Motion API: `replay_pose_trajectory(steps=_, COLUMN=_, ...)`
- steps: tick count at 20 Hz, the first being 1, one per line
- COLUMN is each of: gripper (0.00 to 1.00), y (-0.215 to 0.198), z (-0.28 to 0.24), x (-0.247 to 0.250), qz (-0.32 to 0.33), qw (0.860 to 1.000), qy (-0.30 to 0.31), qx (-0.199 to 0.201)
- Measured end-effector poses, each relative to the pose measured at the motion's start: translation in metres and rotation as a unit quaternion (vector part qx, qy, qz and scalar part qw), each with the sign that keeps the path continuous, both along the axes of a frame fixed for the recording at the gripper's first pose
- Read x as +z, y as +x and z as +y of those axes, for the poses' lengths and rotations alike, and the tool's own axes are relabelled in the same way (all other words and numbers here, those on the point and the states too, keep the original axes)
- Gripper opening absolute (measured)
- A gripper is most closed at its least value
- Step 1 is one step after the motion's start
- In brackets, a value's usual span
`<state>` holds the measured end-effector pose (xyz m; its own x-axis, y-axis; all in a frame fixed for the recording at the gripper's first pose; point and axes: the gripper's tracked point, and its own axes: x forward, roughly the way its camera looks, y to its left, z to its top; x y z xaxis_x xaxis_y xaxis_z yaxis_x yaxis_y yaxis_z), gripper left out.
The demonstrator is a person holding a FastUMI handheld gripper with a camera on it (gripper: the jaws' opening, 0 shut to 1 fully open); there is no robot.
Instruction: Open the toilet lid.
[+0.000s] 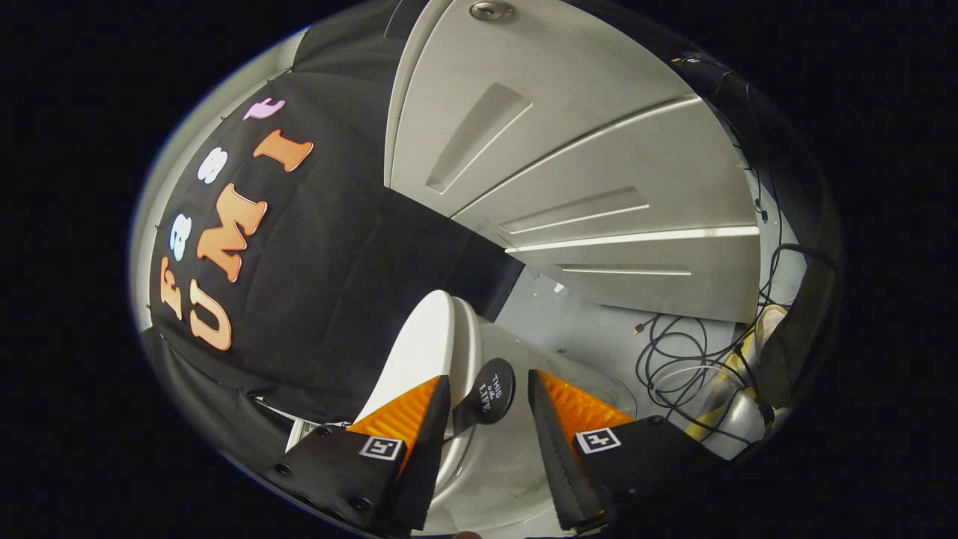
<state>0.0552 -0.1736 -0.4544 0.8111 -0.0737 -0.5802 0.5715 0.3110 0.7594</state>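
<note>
The white toilet lid (419, 352) stands lifted off the seat (516, 457), rising just beyond the left finger toward the black cloth wall. A round black lifting tab (495, 389) on a short stem sits between the two fingertips. My gripper (489, 376) is open. The fingers stand on either side of the tab with a gap at the right one. I cannot tell if the left finger touches the stem. Below the fingers lies the white seat and bowl rim.
White panelled cabinet doors (569, 165) rise beyond the toilet. Tangled black cables (677, 359) lie on the grey floor (576, 322) to the right, beside a yellow and white object (737, 389). The black cloth wall (322, 284) hangs close behind the lid.
</note>
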Motion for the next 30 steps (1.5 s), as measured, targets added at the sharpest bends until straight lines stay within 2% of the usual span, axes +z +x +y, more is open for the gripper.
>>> replay_pose_trajectory(steps=4, gripper=0.36, y=0.004, z=-0.007, x=0.003, qz=-0.011, qw=1.000, qy=-0.022, qx=-0.007)
replay_pose_trajectory(steps=7, gripper=0.28, y=0.006, z=-0.010, x=0.001, qz=-0.016, qw=0.999, qy=-0.021, qx=-0.020)
replay_pose_trajectory(steps=8, gripper=0.19, y=0.013, z=-0.014, x=0.001, qz=-0.026, qw=0.999, qy=-0.016, qx=-0.030)
replay_pose_trajectory(steps=10, gripper=0.11, y=0.017, z=-0.023, x=0.005, qz=-0.037, qw=0.998, qy=-0.020, qx=-0.054)
replay_pose_trajectory(steps=12, gripper=0.11, y=0.019, z=-0.023, x=-0.001, qz=-0.046, qw=0.996, qy=0.004, qx=-0.070)
replay_pose_trajectory(steps=14, gripper=0.11, y=0.025, z=-0.029, x=-0.002, qz=-0.055, qw=0.995, qy=0.002, qx=-0.082)
replay_pose_trajectory(steps=18, gripper=0.08, y=0.032, z=-0.031, x=0.007, qz=-0.041, qw=0.996, qy=-0.061, qx=-0.048)
replay_pose_trajectory(steps=23, gripper=0.08, y=0.038, z=-0.031, x=0.023, qz=-0.034, qw=0.996, qy=-0.070, qx=-0.046)
replay_pose_trajectory(steps=27, gripper=0.08, y=0.047, z=-0.028, x=0.057, qz=-0.044, qw=0.992, qy=-0.122, qx=-0.014)
replay_pose_trajectory(steps=30, gripper=0.08, y=0.057, z=-0.026, x=0.094, qz=-0.062, qw=0.987, qy=-0.146, qx=-0.009)
